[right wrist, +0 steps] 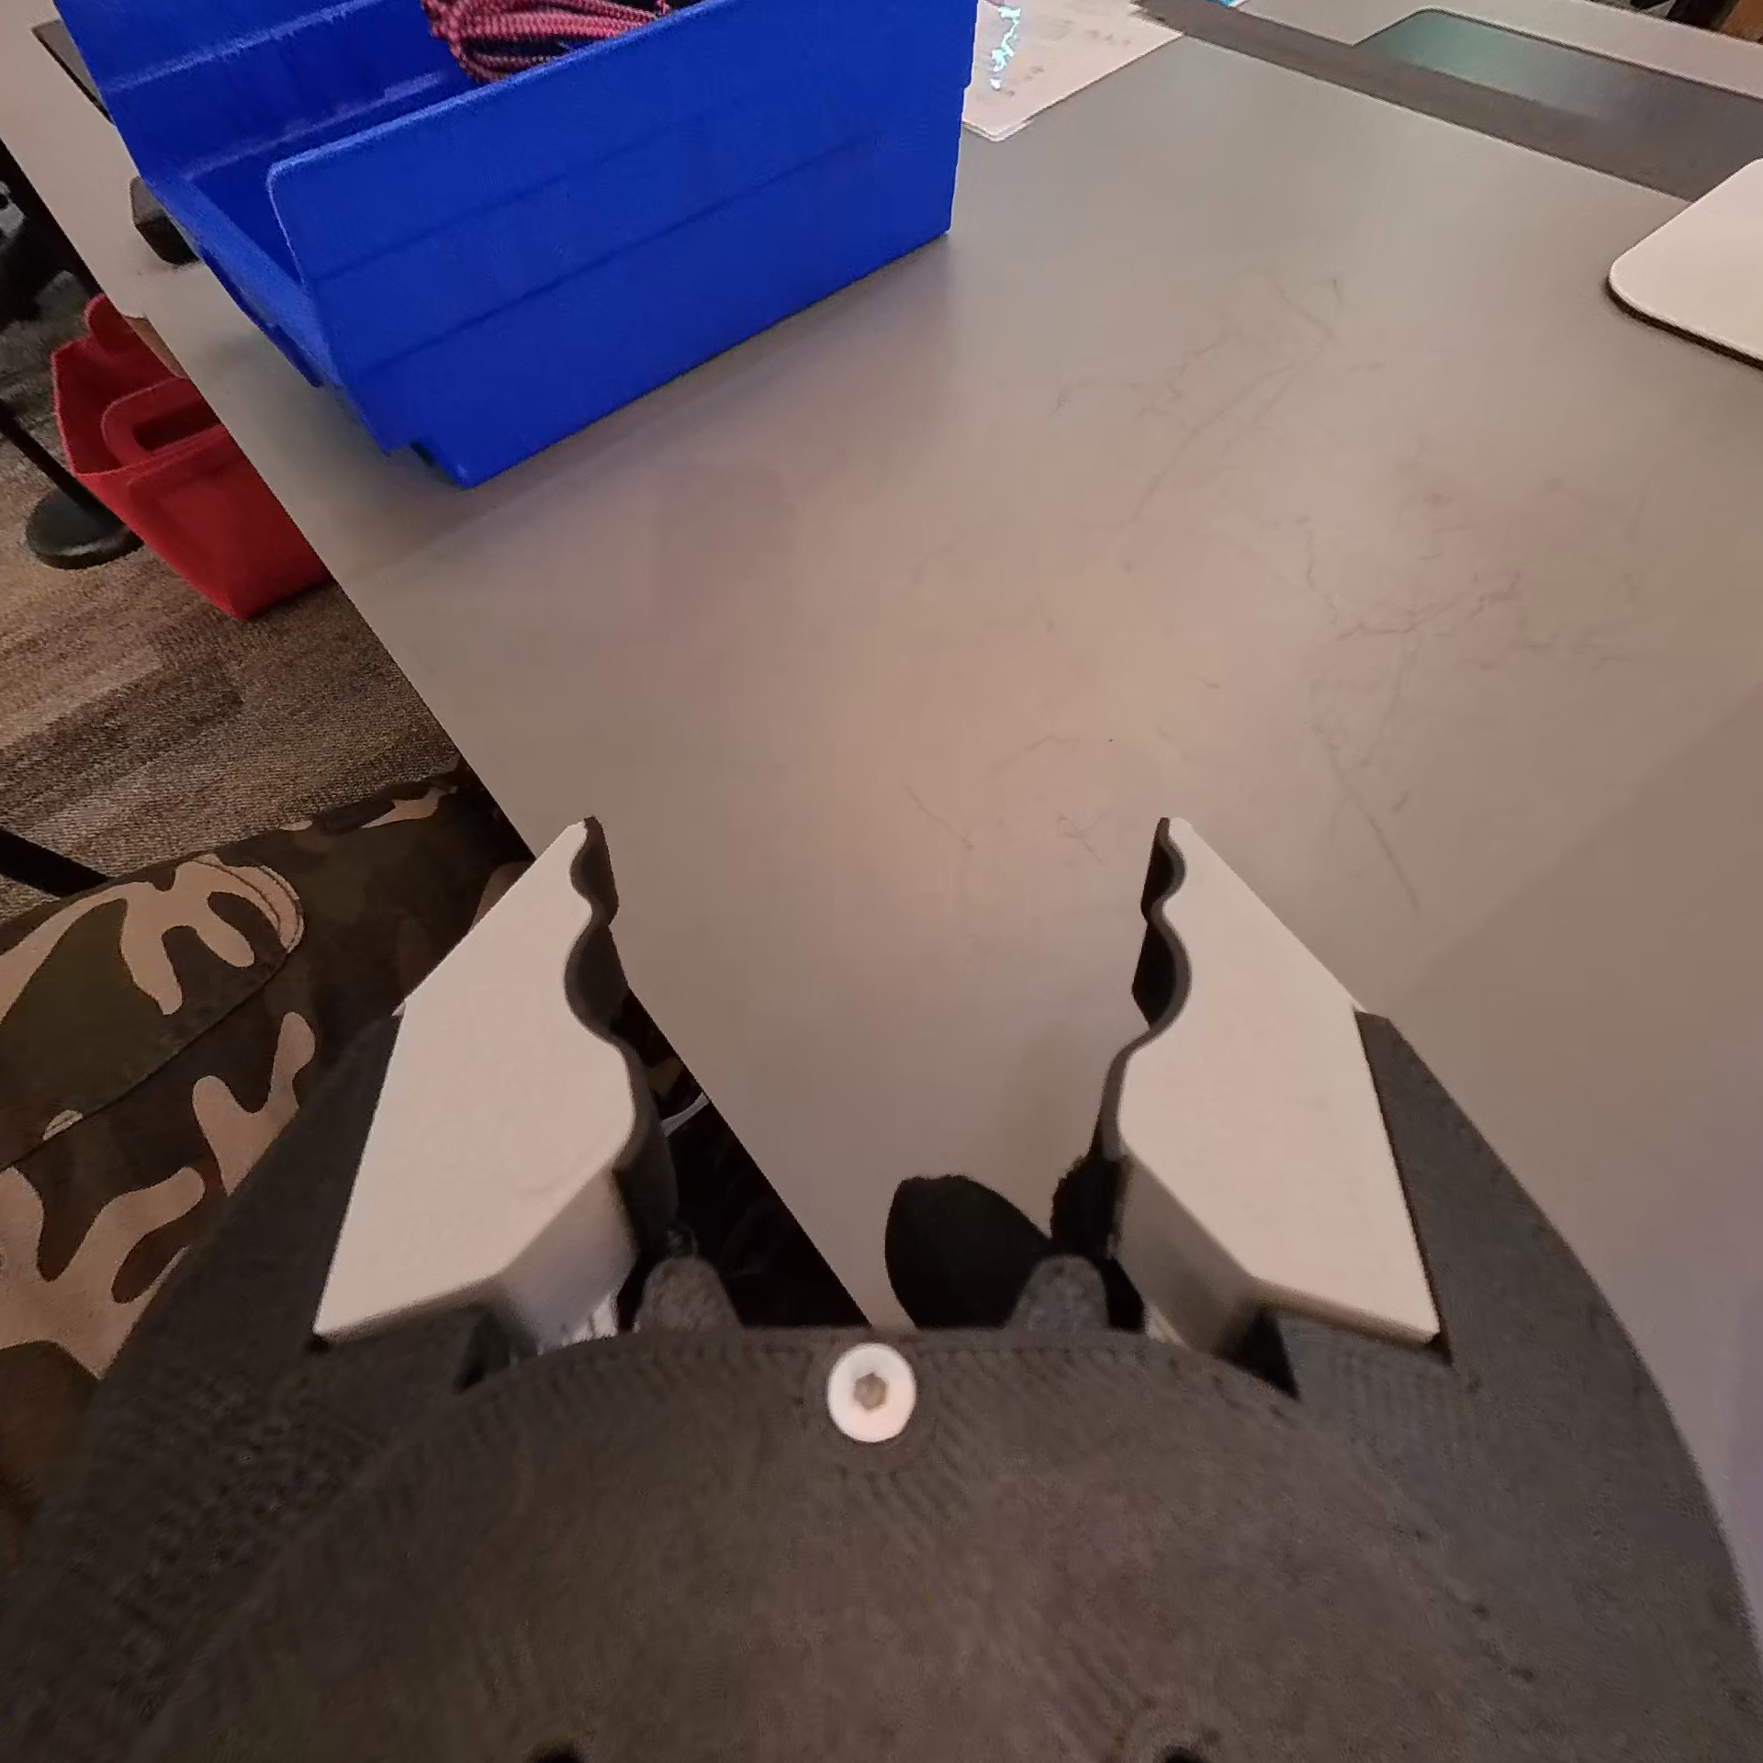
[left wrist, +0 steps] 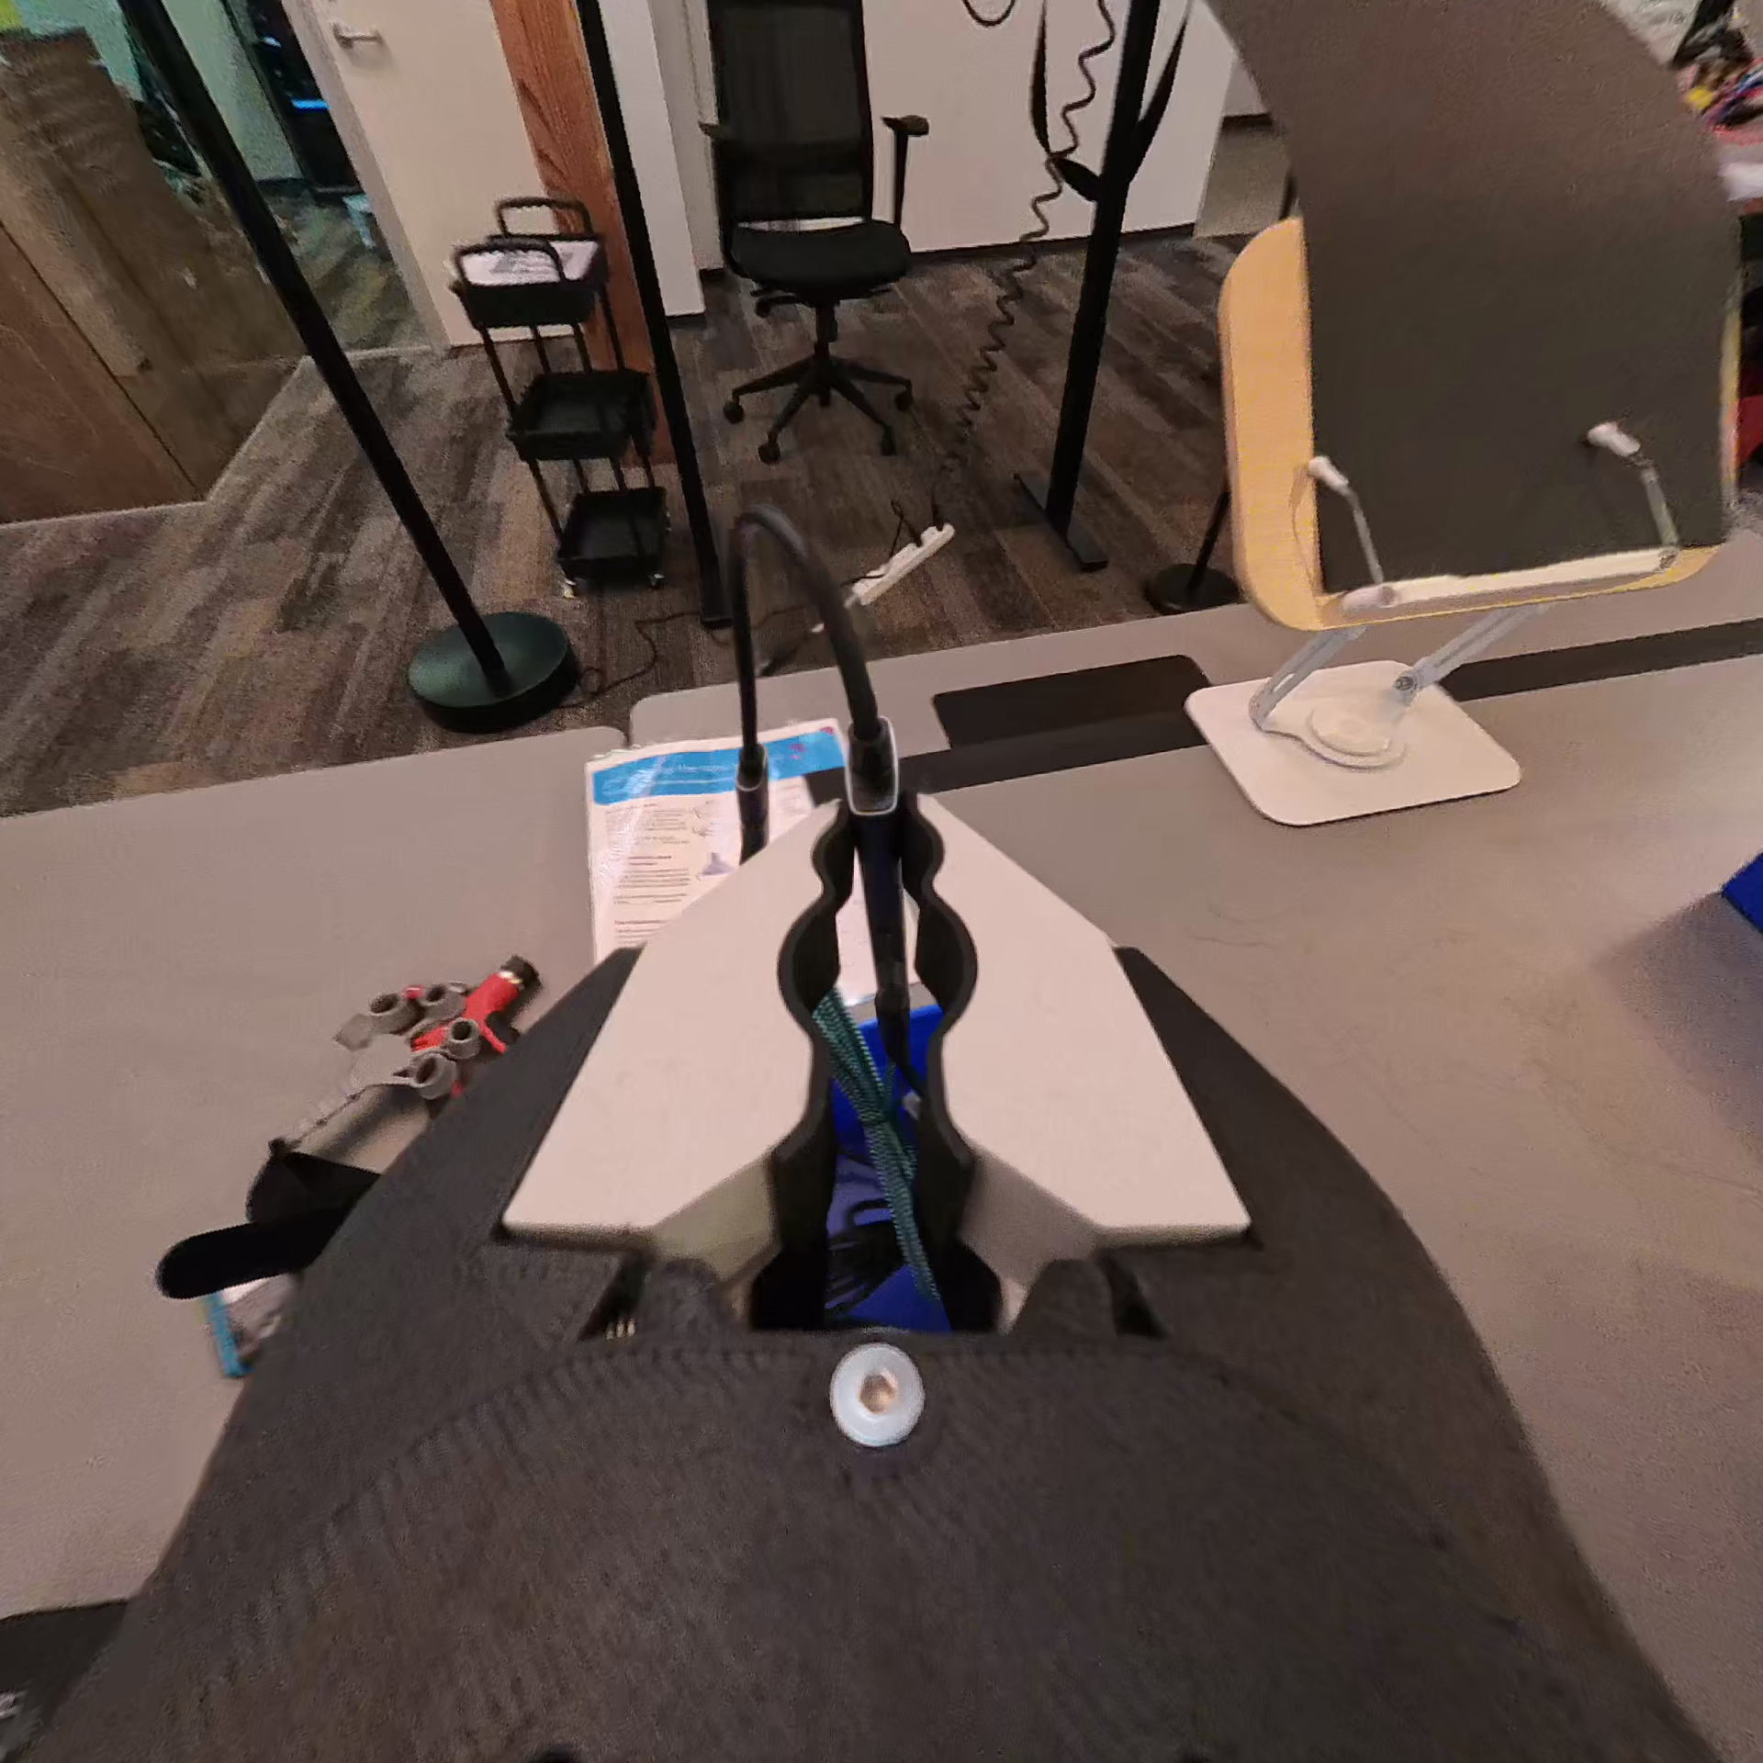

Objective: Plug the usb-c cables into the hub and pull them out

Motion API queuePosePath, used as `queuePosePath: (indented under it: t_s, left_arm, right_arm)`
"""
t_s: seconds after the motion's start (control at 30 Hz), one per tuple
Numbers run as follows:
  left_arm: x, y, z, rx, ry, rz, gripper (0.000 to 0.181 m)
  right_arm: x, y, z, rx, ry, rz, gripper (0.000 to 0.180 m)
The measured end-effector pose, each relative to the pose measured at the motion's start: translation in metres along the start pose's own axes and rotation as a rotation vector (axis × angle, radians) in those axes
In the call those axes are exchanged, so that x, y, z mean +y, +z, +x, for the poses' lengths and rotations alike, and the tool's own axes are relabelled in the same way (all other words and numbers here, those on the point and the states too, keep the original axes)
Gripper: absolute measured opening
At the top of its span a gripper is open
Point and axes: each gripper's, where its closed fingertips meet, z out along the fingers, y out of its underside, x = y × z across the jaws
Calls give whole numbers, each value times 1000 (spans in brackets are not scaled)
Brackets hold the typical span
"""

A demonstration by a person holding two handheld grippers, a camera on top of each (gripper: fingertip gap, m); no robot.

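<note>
Mostly hidden between the closed fingers of the left gripper (left wrist: 873,830): the hub (left wrist: 882,916), only a thin dark edge showing. Behind it, a teal braided cable (left wrist: 873,1126), both ends out of sight. At 11 o'clock, a printed sheet (left wrist: 668,840) partly covered. In the right wrist view, cut off at 12 o'clock: blue bin (right wrist: 591,238) and red-black braided cable (right wrist: 534,29).

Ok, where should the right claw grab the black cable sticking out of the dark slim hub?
Likely the silver-rimmed black plug just past the tips of the left claw, approached from the right: it is rigid and exposed, while the black looping cable arches away left.
</note>
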Motion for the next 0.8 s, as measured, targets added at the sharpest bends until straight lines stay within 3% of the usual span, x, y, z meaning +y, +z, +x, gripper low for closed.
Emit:
queuePosePath:
  t_s: [0.27, 0.57, 0.67, 0.8]
  left_arm:
    - [-15, 0, 9, -43, 136, 25, 7]
    - [85, 26, -43, -198, 225, -319, 8]
    - [80, 14, -46, -194, 193, -278, 8]
    - [42, -10, -40, -190, 190, -130, 8]
  right_arm:
    - [-1, 0, 0, -1, 1, 2, 109]
    - [-3, -2, -1, -3, -3, 8, 109]
    - [-3, -1, -1, -6, -2, 9, 109]
    - [-2, 0, -3, -8, -6, 5, 109]
